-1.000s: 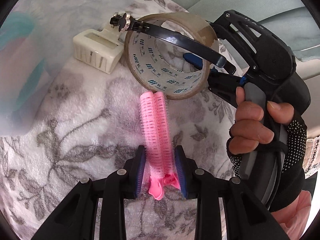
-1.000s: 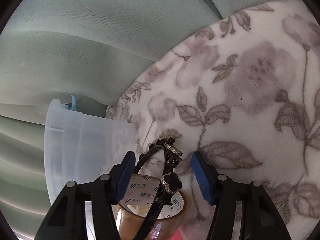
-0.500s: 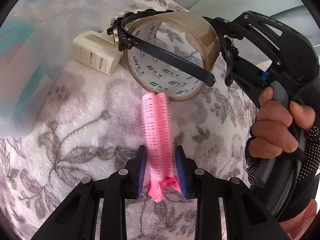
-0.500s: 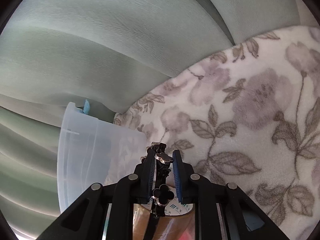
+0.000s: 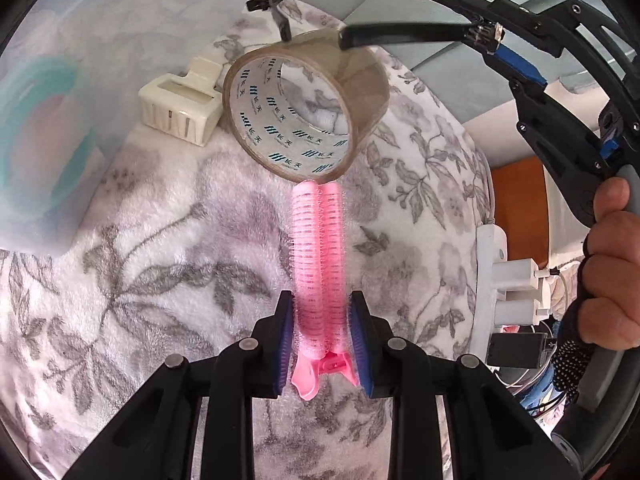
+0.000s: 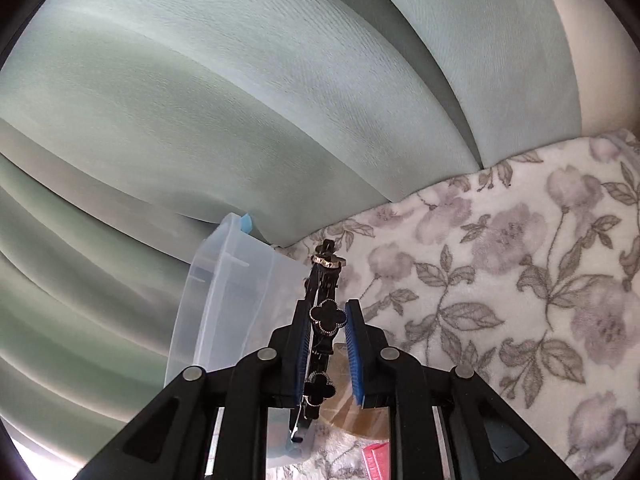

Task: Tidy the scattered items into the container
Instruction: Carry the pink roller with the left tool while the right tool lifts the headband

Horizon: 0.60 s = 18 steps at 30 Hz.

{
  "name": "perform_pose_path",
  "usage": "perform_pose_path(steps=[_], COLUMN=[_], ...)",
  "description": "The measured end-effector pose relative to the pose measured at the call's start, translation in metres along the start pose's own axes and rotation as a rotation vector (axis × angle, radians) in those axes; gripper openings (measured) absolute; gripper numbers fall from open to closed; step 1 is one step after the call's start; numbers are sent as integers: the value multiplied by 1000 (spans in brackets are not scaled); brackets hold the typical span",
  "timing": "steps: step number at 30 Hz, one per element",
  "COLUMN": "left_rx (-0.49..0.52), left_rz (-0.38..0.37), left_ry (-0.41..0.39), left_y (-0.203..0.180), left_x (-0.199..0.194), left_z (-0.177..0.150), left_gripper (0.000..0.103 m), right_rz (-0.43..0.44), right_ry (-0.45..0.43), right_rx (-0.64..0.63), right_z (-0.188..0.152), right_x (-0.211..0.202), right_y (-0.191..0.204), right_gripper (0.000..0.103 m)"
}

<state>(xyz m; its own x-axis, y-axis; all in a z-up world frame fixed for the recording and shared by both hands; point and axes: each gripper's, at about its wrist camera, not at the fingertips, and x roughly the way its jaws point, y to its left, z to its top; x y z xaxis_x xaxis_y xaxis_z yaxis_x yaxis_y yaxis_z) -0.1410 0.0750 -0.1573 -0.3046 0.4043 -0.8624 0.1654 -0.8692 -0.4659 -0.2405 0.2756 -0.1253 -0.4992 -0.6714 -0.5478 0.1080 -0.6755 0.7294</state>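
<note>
My left gripper [image 5: 320, 312] is shut on a pink hair roller clip [image 5: 318, 248], which points away over the floral blanket [image 5: 160, 280]. Just past its tip a brown tape roll [image 5: 304, 108] stands on its edge, with a white claw clip [image 5: 180, 108] beside it. A black headband [image 5: 400, 34] hangs in the air above the tape roll. My right gripper [image 5: 490, 38] holds it at the upper right. In the right wrist view the right gripper [image 6: 326, 312] is shut on the headband [image 6: 327, 316] with its clover ornaments. The translucent container [image 6: 224, 300] stands to the left.
The container's wall [image 5: 40, 120] fills the left of the left wrist view, with something teal blurred behind it. A white power strip with plugs [image 5: 492, 272] lies past the blanket's right edge. Green curtain folds [image 6: 280, 100] hang behind the blanket [image 6: 520, 280].
My right gripper has shut on the black headband and lifted it up off the tape roll. The left gripper has kept still with the pink roller in it.
</note>
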Motion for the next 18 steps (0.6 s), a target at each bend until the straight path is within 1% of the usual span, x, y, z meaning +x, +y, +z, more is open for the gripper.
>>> perform_pose_path(steps=[5, 18], left_rx=[28, 93], left_rz=[-12, -39], left_ry=[-10, -85], left_y=[-7, -15], left_x=[-13, -81], left_z=[-7, -28], left_gripper=[28, 28], right_rz=[-20, -32], right_ry=[-56, -150], right_rx=[-19, -27], right_z=[-7, -45], right_x=[-37, -122], right_y=[15, 48], right_gripper=[19, 19])
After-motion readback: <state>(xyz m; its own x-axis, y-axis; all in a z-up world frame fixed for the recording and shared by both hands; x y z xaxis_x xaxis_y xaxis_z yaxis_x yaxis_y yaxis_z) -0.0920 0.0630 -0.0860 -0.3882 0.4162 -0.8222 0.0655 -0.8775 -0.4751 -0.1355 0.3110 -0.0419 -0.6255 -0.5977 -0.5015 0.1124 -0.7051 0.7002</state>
